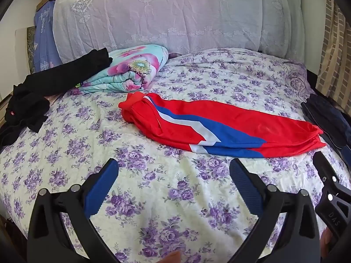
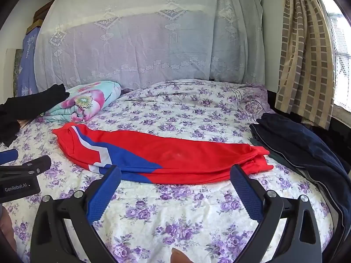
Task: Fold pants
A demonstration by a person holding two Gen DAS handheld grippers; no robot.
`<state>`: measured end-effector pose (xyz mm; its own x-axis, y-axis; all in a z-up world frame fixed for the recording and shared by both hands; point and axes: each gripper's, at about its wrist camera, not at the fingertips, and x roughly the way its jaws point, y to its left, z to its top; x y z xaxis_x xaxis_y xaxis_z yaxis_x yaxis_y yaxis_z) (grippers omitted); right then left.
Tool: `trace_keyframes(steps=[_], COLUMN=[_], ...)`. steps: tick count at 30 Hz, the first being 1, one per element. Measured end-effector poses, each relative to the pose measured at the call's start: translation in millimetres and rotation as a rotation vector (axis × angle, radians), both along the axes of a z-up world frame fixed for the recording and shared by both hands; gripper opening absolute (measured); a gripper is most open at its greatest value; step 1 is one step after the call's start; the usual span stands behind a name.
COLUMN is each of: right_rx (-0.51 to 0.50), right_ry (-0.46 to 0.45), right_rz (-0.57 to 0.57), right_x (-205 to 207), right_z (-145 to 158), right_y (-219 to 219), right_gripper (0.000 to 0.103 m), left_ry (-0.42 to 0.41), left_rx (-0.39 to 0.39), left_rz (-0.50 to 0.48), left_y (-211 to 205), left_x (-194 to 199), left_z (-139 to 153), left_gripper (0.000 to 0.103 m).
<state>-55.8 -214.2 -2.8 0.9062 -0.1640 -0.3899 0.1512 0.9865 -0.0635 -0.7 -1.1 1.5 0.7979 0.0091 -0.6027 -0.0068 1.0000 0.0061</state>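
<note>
Red pants [image 1: 219,127] on bed [image 1: 153,188], both grippers open

The dark blue garment [image 1: 329,118], right of the left tongs [image 1: 174,164], is cut off by the edge. Black clothes [image 2: 13,118], far left of the right tongs [image 2: 175,171], run out of view.

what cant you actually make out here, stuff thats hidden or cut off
- Red pants: already doubled lengthwise; the underside leg is hidden by the top layer in both views.
- Dark blue garment: runs past the right edge in both views, so its type is unclear.
- Black clothes: cut off by the left edge.
- Floral blanket: partly under the black clothes.
- Headboard: hidden behind the lace cover.
</note>
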Motion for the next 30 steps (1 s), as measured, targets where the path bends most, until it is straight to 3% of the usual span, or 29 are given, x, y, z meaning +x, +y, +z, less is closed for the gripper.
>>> trace_keyframes(steps=[30], right_rx=[0.017], right_ry=[0.005], right_rz=[-0.005], right_x=[1.1], right_z=[1.0], right_y=[-4.1], right_gripper=[0.100], left_ry=[0.002], left_rx=[0.004], left_rz=[-0.002], left_y=[-2.2], left_x=[-1.8], left_z=[3.0], left_gripper=[0.099])
